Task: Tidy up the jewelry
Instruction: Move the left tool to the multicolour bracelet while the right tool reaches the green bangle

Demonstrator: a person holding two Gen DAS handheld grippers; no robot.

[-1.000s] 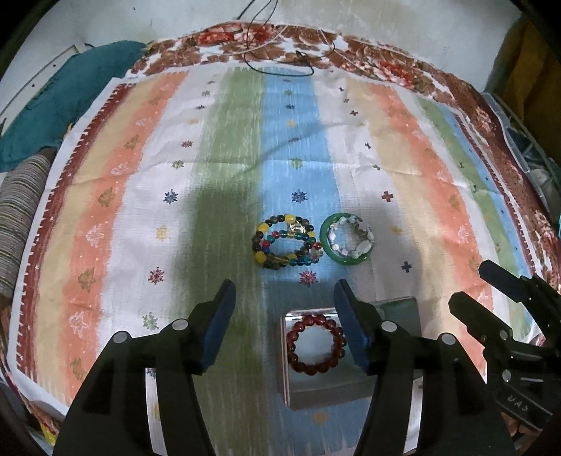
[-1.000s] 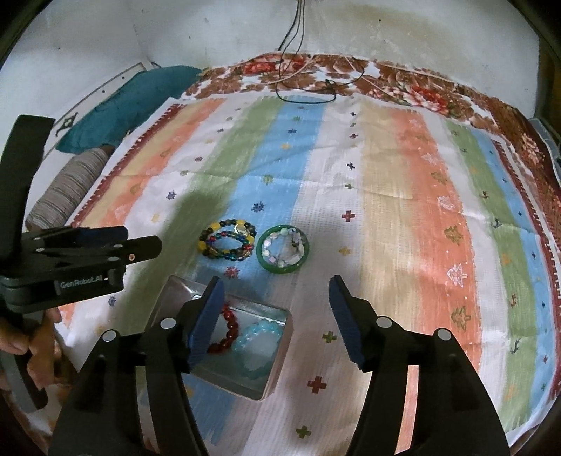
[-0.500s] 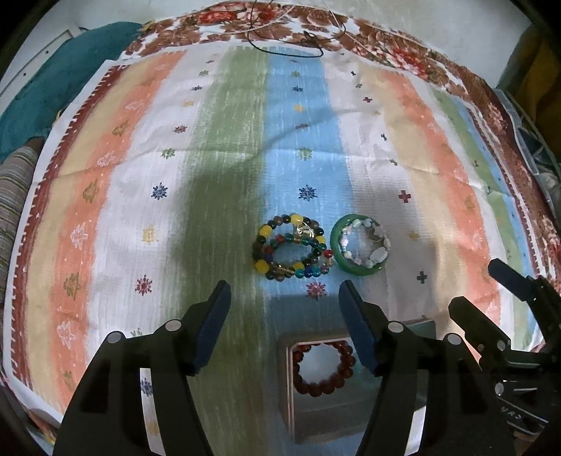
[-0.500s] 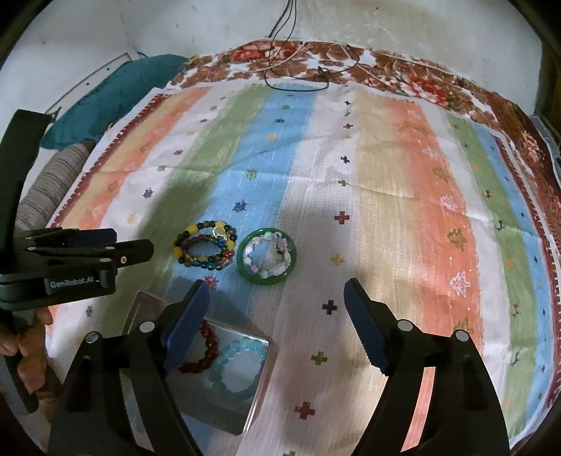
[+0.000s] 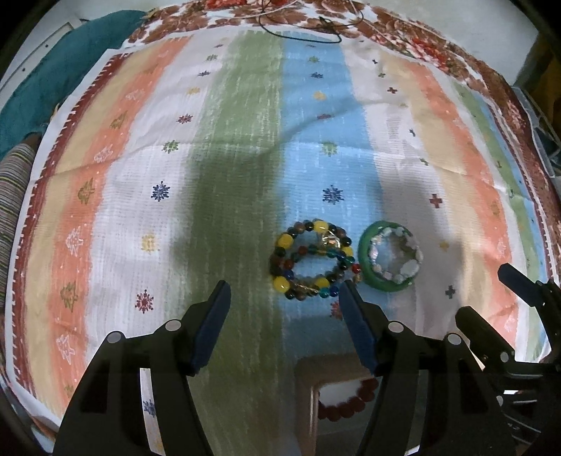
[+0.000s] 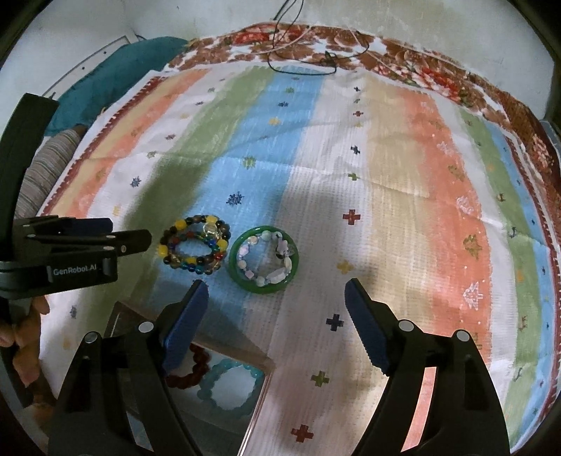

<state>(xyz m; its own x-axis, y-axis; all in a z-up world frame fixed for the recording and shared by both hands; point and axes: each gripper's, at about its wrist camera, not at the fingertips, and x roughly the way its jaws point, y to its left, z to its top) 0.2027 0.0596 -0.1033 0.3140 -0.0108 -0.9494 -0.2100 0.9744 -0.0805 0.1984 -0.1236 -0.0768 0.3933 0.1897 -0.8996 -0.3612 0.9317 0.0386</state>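
A stack of multicoloured bead bracelets (image 5: 312, 259) (image 6: 194, 245) lies on the striped cloth. Beside it on the right a green bangle (image 5: 371, 277) (image 6: 263, 286) rings a pale stone bracelet (image 5: 396, 254) (image 6: 266, 257). A clear box (image 6: 259, 393) (image 5: 308, 393) near the front holds a dark red bead bracelet (image 6: 189, 375) (image 5: 350, 400) and a light blue one (image 6: 228, 386). My left gripper (image 5: 282, 291) is open and empty, just short of the multicoloured stack. My right gripper (image 6: 275, 291) is open and empty, just short of the green bangle.
The striped cloth (image 5: 245, 140) covers the bed. A teal cloth (image 5: 42, 80) and a striped roll (image 5: 14, 196) lie at the left edge. A black cord (image 5: 301, 29) lies at the far edge. The right gripper shows at the left view's lower right (image 5: 505, 308).
Both grippers have moved forward toward the bracelets, which now look larger and nearer. The box has slid toward the bottom of both views. The jaws stay open.
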